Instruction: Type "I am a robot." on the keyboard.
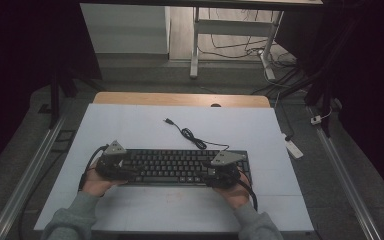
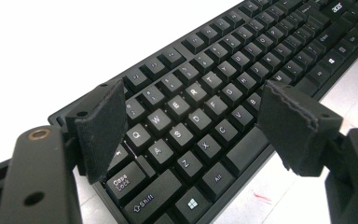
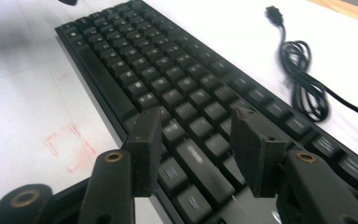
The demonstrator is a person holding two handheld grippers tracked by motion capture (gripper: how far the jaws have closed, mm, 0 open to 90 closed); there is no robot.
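Two tongs hover over a black keyboard point(image 1: 180, 166) lying near the front of the white counter point(image 1: 130, 125): the left tongs point(image 2: 191, 116) stand wide apart above its letter keys, the right tongs point(image 3: 196, 149) apart above its other end, nothing between them. Lower gently, squarely. The coiled cable point(image 1: 192, 136) behind leaves open room in front.

Dim high view w/ dark edges; rt gripper view motion-blurred.

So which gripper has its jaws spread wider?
The left gripper: its jaws straddle several key columns near Caps Lock, while the right gripper shows a narrower gap over the keyboard.
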